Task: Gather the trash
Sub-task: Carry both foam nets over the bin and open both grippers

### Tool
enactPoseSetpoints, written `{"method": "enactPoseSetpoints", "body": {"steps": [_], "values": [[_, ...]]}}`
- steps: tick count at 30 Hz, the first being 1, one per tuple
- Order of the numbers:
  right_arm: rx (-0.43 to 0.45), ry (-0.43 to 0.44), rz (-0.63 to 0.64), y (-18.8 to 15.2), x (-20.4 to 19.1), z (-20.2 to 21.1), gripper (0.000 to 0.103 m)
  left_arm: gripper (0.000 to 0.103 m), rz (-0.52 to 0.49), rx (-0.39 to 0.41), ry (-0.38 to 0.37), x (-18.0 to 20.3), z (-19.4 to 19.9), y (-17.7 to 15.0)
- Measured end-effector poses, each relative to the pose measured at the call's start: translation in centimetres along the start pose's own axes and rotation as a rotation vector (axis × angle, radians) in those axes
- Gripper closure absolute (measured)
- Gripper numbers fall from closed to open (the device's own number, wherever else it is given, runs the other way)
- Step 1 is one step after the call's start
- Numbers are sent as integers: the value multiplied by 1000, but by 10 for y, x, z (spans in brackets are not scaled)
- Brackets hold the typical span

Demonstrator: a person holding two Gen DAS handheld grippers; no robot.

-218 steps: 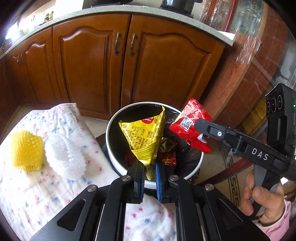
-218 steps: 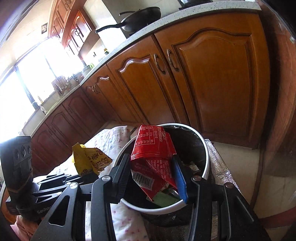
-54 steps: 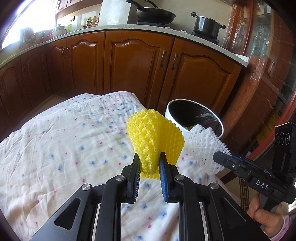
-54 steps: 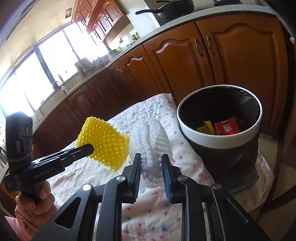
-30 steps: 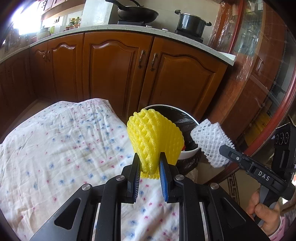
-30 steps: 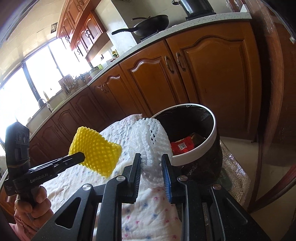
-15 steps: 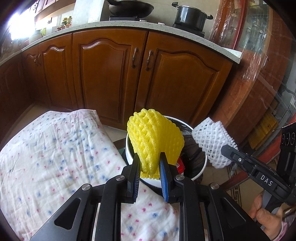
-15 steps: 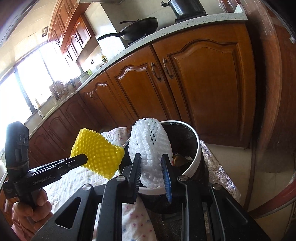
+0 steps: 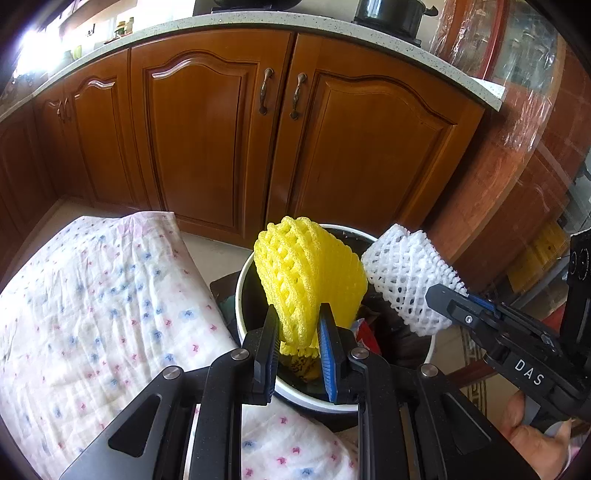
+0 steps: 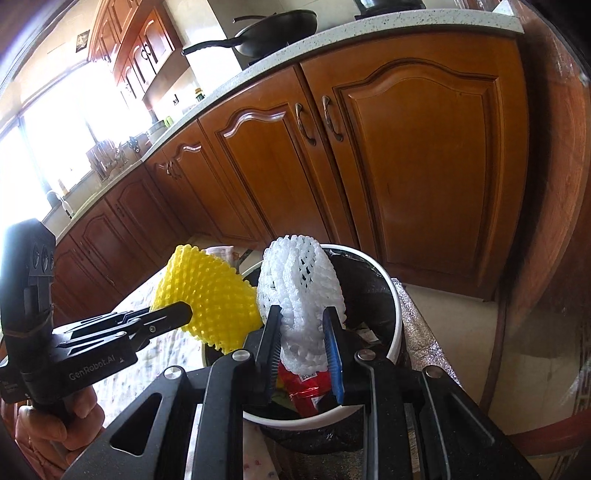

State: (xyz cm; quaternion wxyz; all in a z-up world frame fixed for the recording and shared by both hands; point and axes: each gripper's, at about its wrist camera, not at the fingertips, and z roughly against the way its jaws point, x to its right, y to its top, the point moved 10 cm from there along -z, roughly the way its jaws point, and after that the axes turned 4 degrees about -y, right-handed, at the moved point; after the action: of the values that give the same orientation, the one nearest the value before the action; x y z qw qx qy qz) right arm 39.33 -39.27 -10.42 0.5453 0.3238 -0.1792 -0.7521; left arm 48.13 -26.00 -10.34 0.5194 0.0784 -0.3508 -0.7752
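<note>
My left gripper [image 9: 298, 325] is shut on a yellow foam fruit net [image 9: 308, 273] and holds it over the white-rimmed trash bin [image 9: 241, 295]. My right gripper [image 10: 302, 330] is shut on a white foam fruit net [image 10: 301, 291] and holds it over the same bin [image 10: 396, 325]. The white net [image 9: 406, 280] also shows at the right of the left wrist view, and the yellow net [image 10: 208, 299] at the left of the right wrist view. A red wrapper [image 10: 308, 391] lies inside the black-lined bin.
A white cloth with small pink and blue marks [image 9: 92, 295] covers the table left of the bin. Brown wooden cabinets [image 9: 229, 129] under a speckled countertop [image 9: 258, 26] stand behind. A wood-and-glass cabinet [image 9: 517, 147] is at the right.
Both grippers have carried their nets from the cloth toward the bin and now hold them over its opening. The bin has come closer and lower in both views.
</note>
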Motion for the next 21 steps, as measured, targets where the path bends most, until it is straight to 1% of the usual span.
{"method": "enactPoseSetpoints", "body": {"steps": [11,14,17,18,19,20,21], "values": [[-46,-6,3,-2,7,-20,80,84,-6,-33,10,3,-24,0],[-57,-10,4,-2,8,-24,77,84,-8,-42,13,6,-27,-1],[-72,-10,6,-3,9,-29,77,78,-15,-53,21,9,-30,-1],[-76,-7,5,-4,9,-30,76,72,-18,-56,22,10,-31,-1],[-78,-4,3,-4,9,-31,70,64,-22,-55,22,11,-30,-1],[-80,-2,-1,-4,10,-32,63,58,-25,-52,28,12,-29,-1],[-80,4,-7,-3,11,-33,43,50,-29,-44,35,14,-28,1]]}}
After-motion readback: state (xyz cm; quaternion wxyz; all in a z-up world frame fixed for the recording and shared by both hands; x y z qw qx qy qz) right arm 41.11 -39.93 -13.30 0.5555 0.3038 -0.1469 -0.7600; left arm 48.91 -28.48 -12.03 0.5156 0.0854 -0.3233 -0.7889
